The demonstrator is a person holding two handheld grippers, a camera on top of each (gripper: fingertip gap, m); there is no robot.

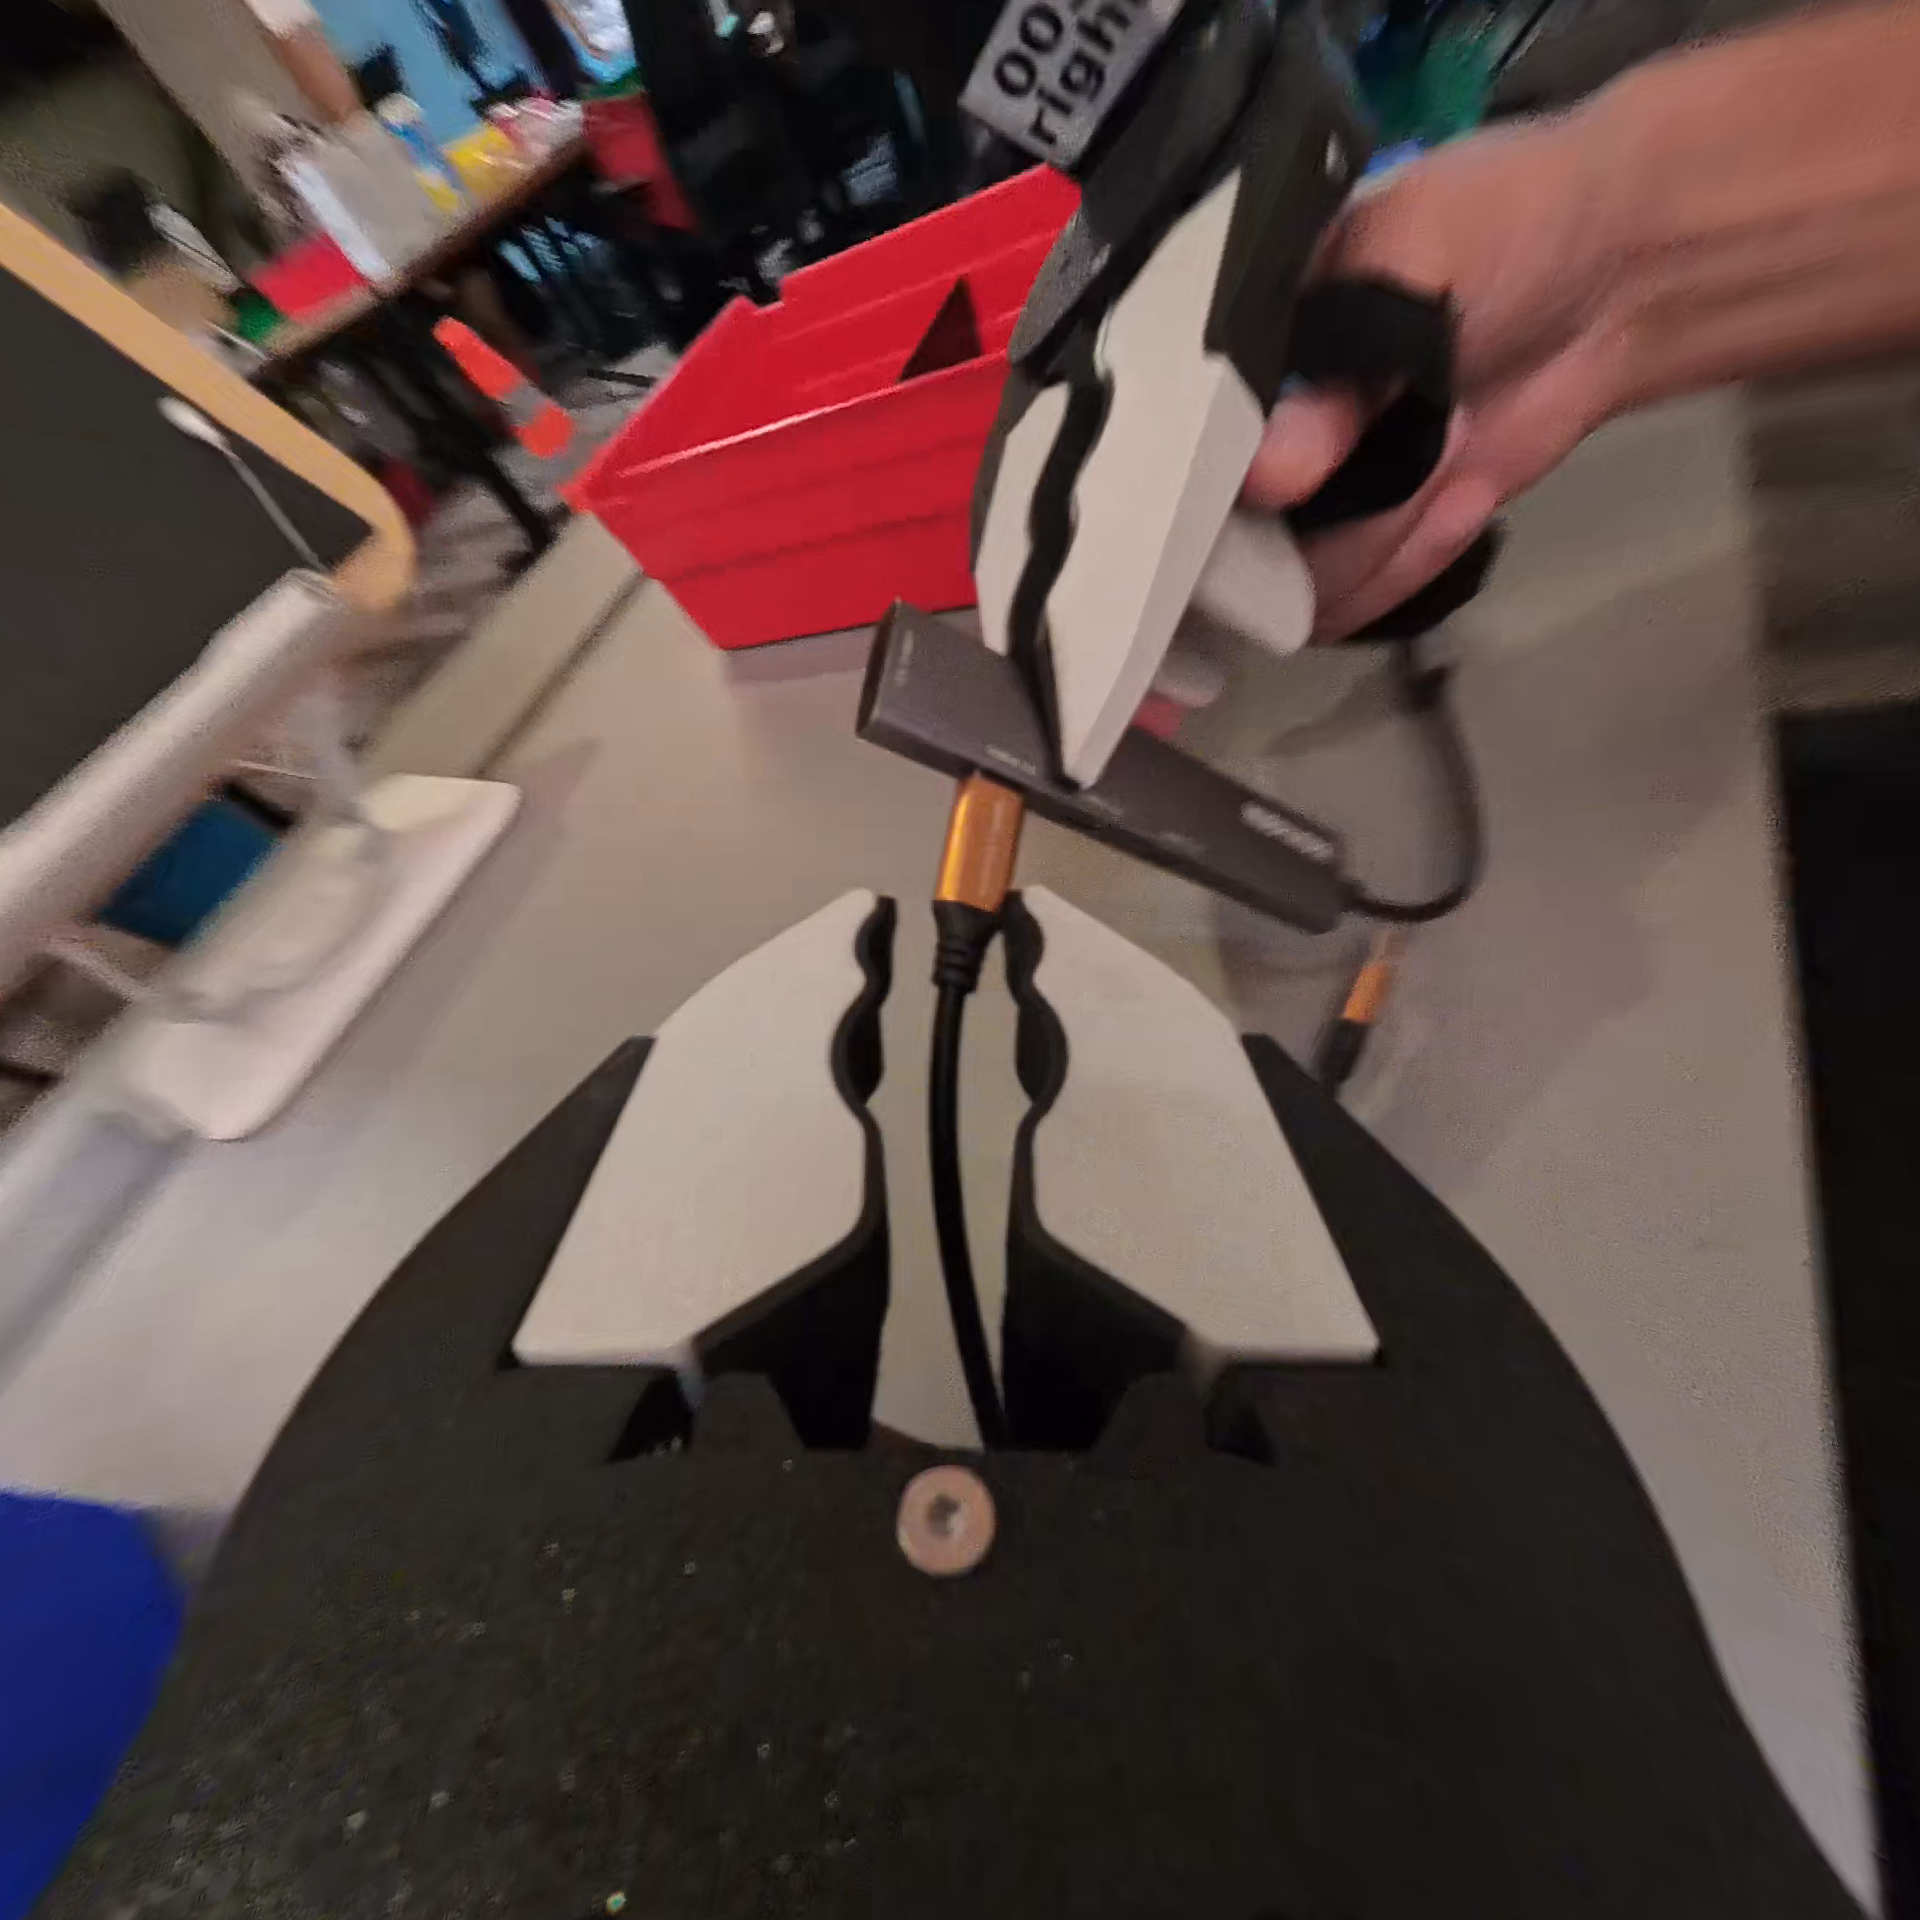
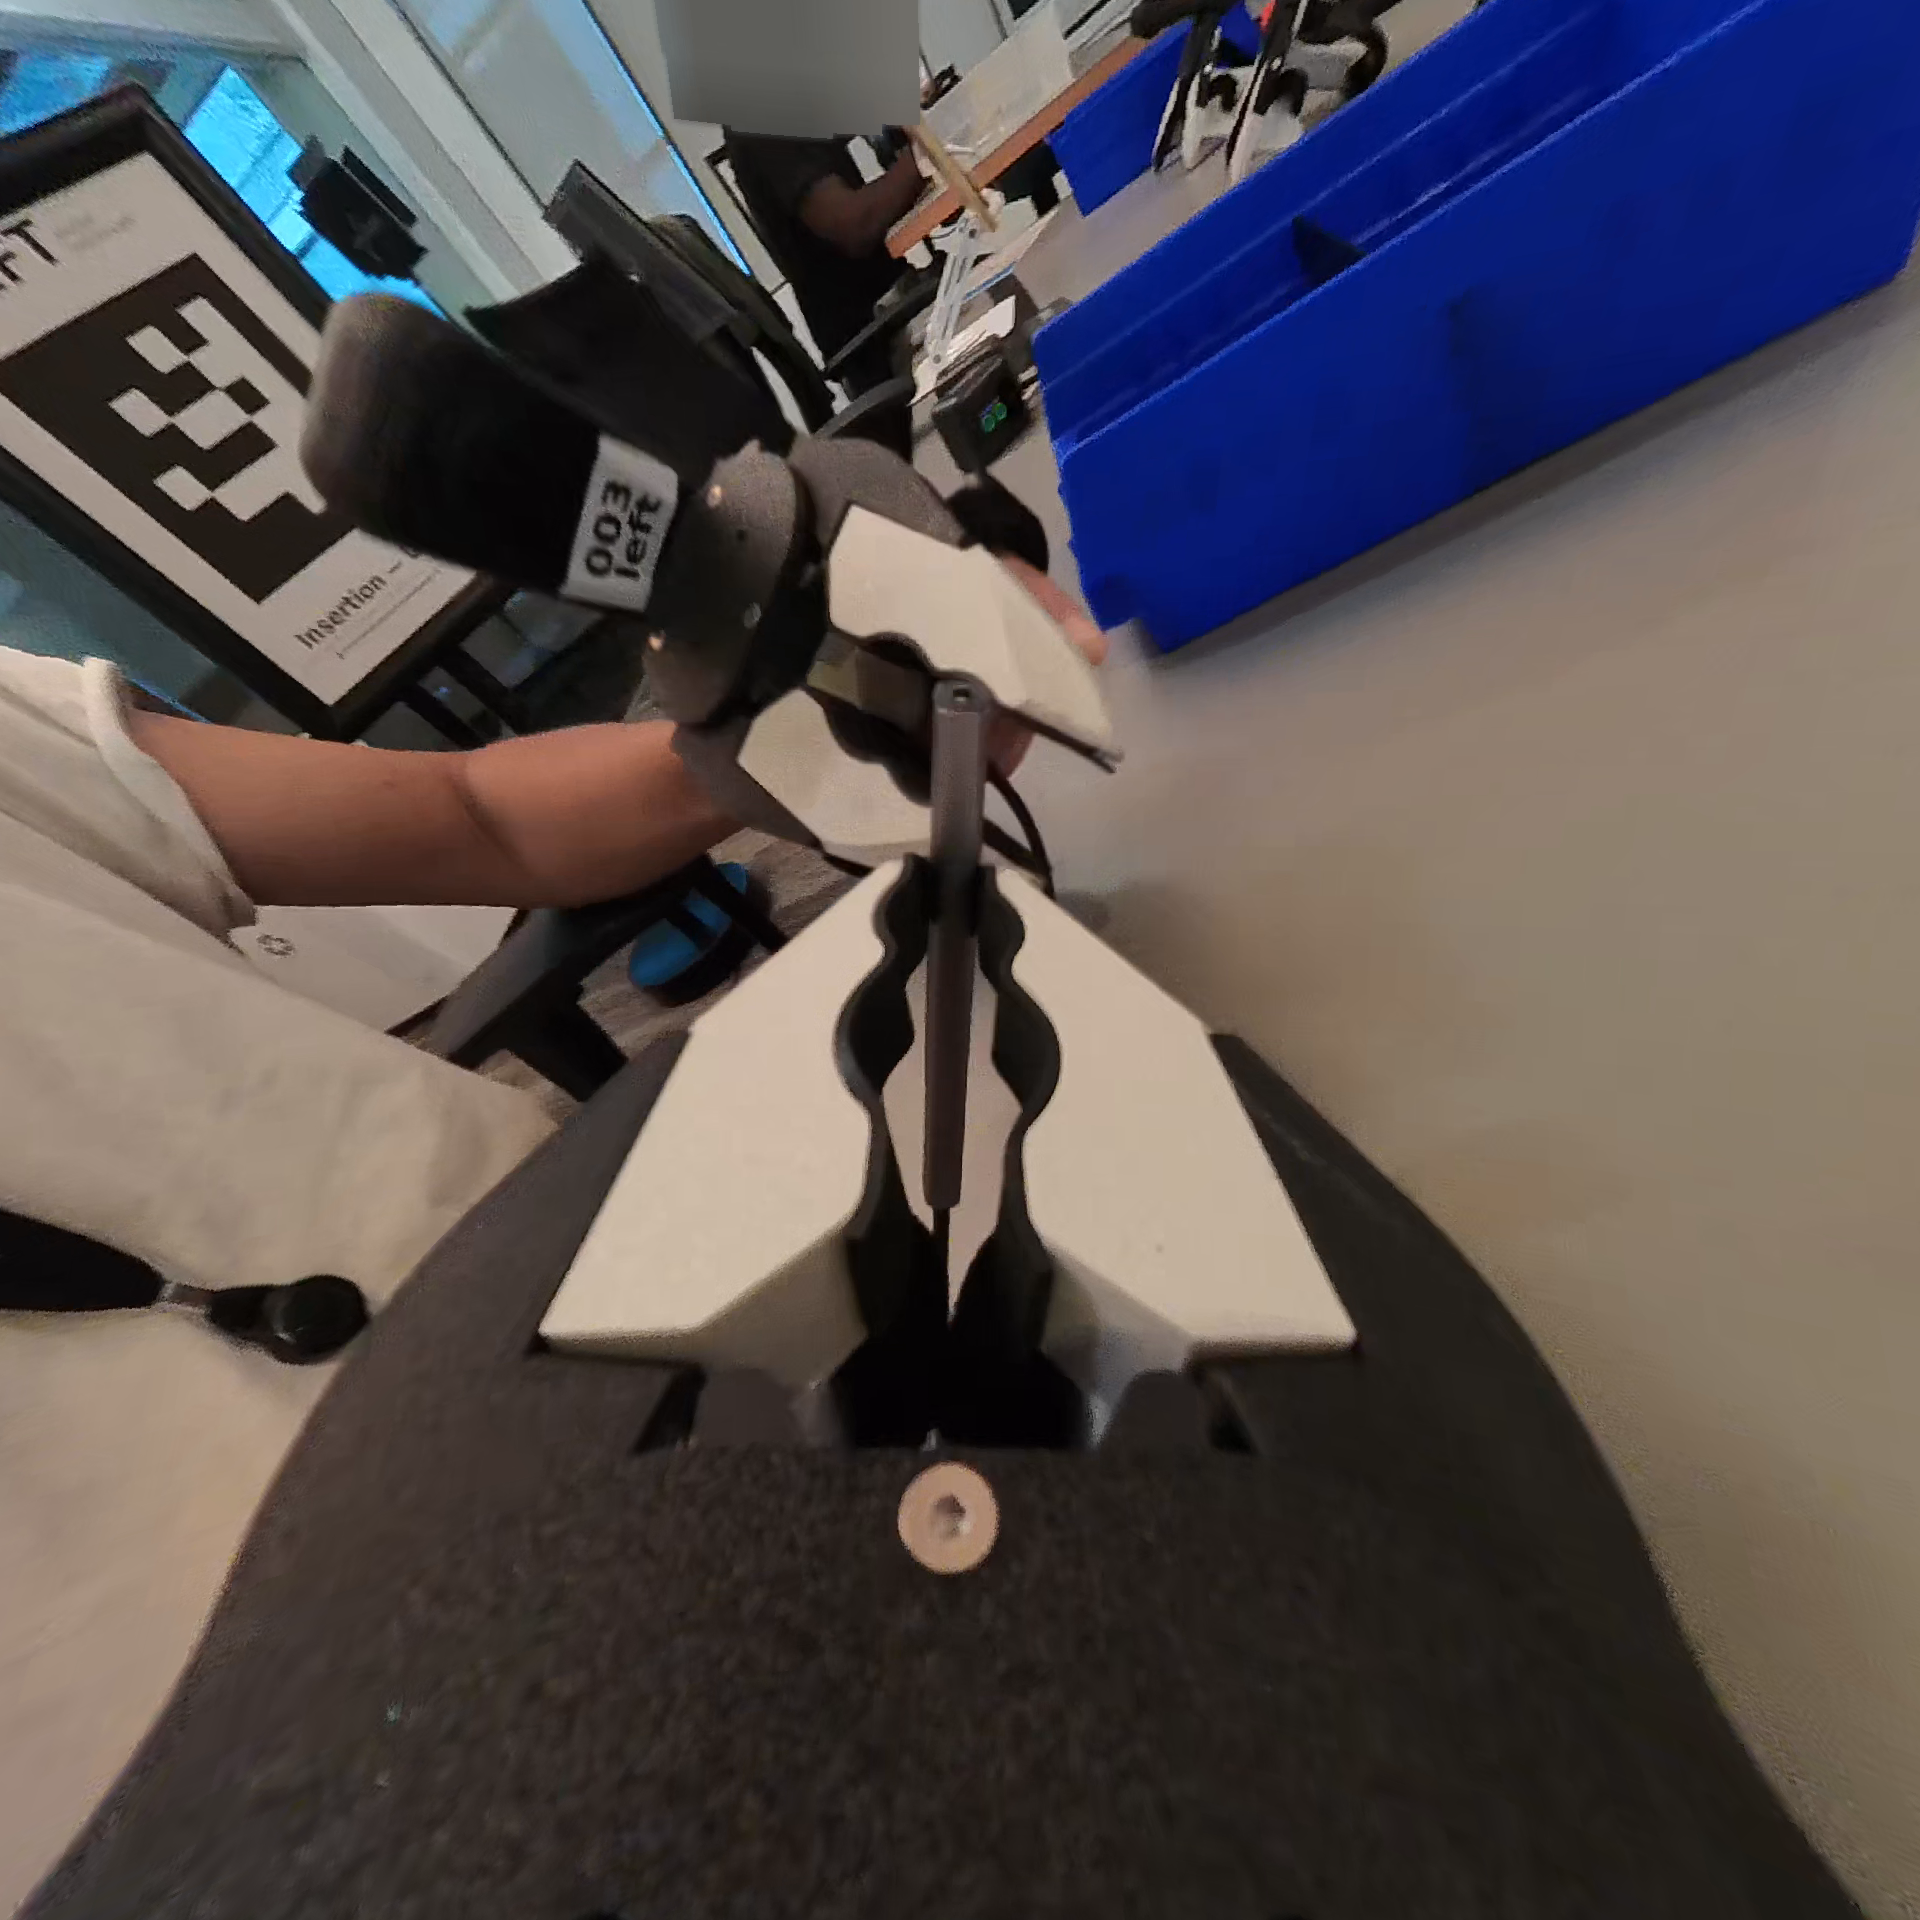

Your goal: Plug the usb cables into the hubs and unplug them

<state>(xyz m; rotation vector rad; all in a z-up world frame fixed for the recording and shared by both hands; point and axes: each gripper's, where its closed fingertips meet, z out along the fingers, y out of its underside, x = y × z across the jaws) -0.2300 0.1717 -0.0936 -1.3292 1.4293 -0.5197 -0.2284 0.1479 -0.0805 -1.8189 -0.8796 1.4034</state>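
Left gripper (image 1: 948, 914): black body with 2 pale grey fingers, seen from its own camera; fingertips close on either side of the black strain relief just behind the orange plug, a narrow gap visible at each side; firm contact cannot be told.

USB cable (image 1: 961, 1195): thin black cord running back between the left fingers toward the camera.

Orange metal USB plug (image 1: 977, 847): just ahead of the left fingertips, seated in the long side of the hub.

Hub (image 1: 1101, 774): slim dark grey metal bar, raised off the table, lying crosswise and tilted ahead of the left gripper; in the right wrist view, seen edge-on between the right fingers (image 2: 951, 997).

Hub lead (image 1: 1455, 831): short black cord looping from the hub's far-right end.

Right gripper (image 2: 948, 883): same black and pale grey build; fingertips clamped on the grey hub near its middle. From the left wrist view, reaching down from above (image 1: 1060, 717), held by a person's hand (image 1: 1538, 374).

Second orange plug (image 1: 1361, 1003): loose on the table, to the right of the left gripper, blurred.

Table (image 1: 675, 831): pale grey surface beneath both grippers.

Red plastic bin (image 1: 810, 488): open-topped, beyond the hub, ahead of the left gripper.

Blue plastic bin (image 2: 1455, 343): large, with dividers, ahead and to the right of the right gripper.

Framed black and white marker board (image 2: 177, 416): far left of the right gripper, behind the left one (image 2: 966, 727).
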